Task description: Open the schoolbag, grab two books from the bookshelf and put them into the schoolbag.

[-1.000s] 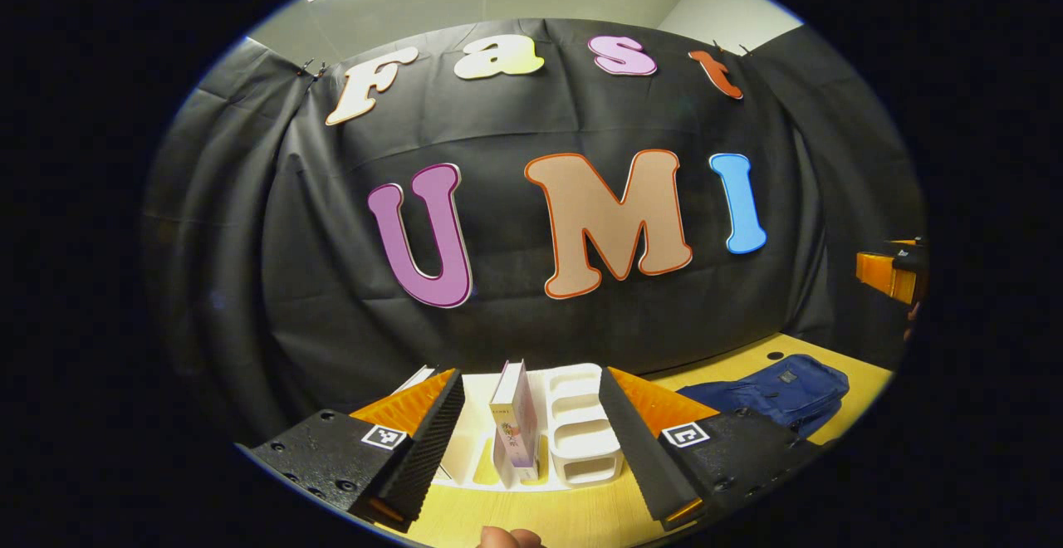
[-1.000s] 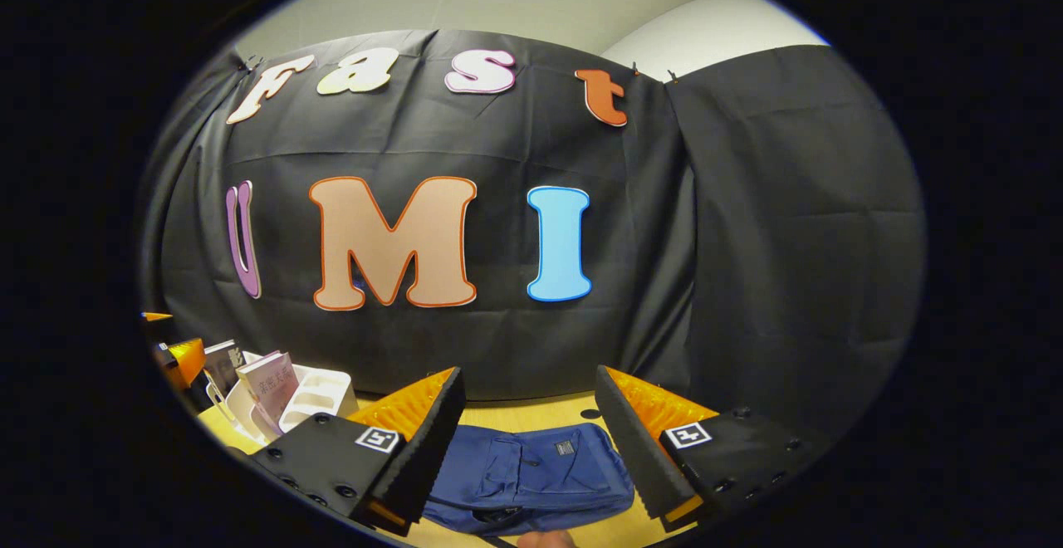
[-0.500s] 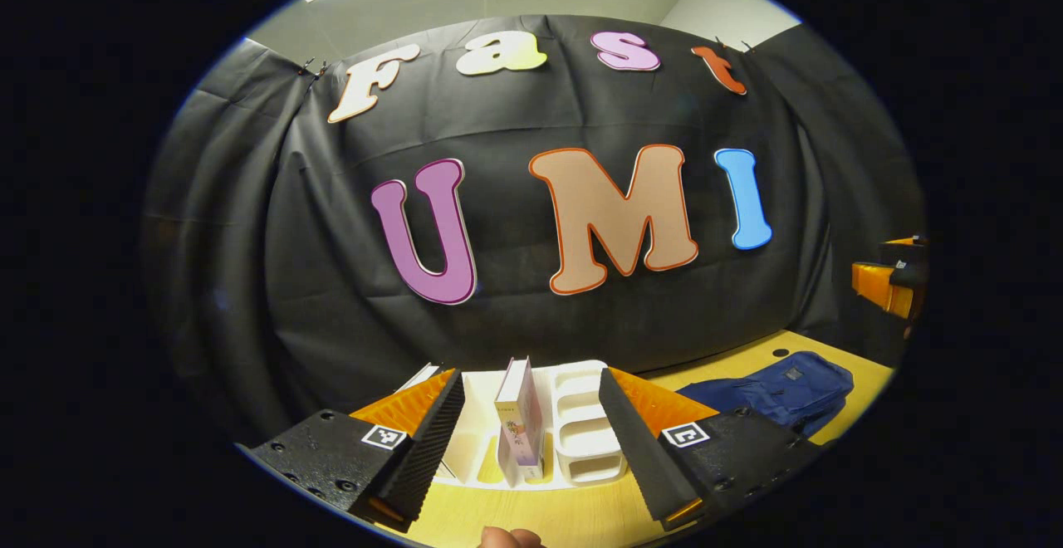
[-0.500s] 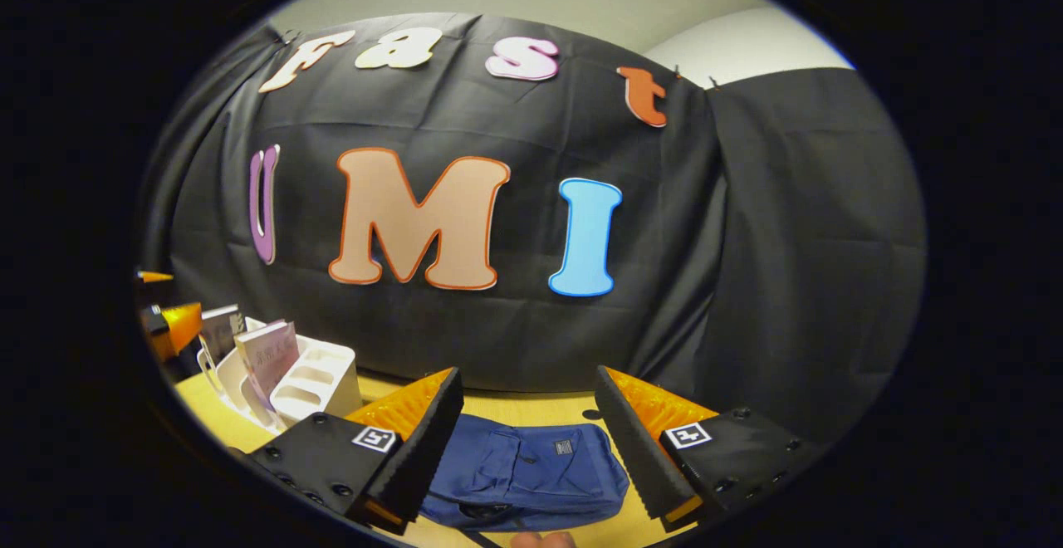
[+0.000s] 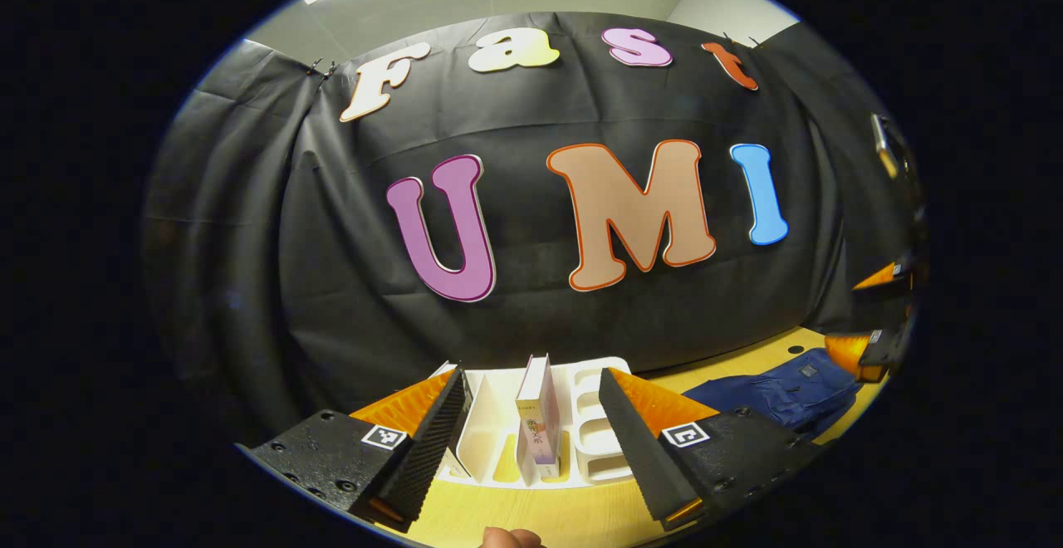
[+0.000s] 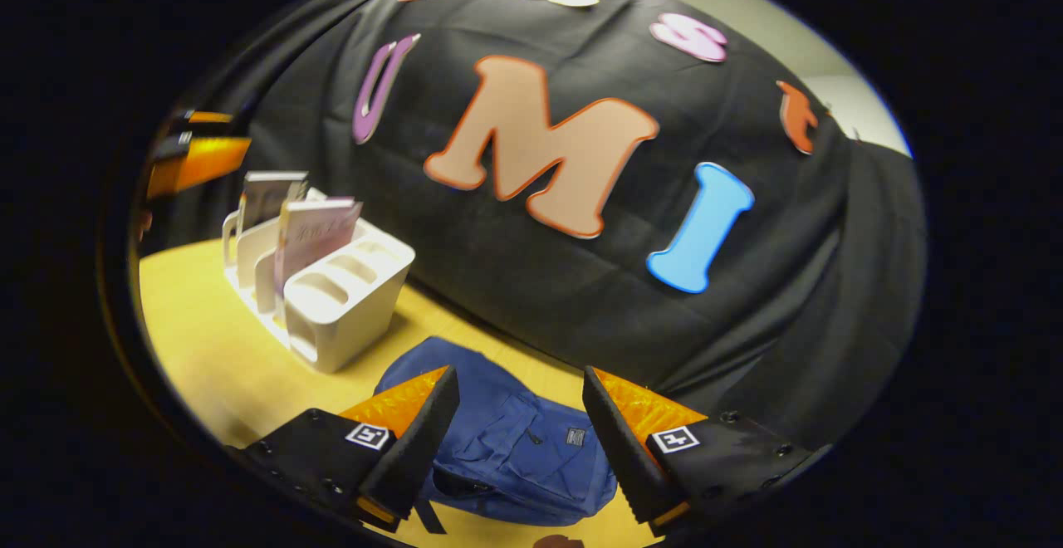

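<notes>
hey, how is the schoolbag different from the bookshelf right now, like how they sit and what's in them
The schoolbag is soft blue fabric lying flat on the table; the bookshelf is a rigid white rack standing upright. The bookshelf holds two books upright in its slots, while the schoolbag looks closed, with nothing seen in it. Both rest on the same table, side by side, untouched by either hand-held gripper.

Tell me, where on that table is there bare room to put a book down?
Bare wood lies in front of the white bookshelf, on the near side of the table, and in a narrower strip between the bookshelf and the blue schoolbag. It is crowded toward the black cloth, where bookshelf and schoolbag sit close to it.
</notes>
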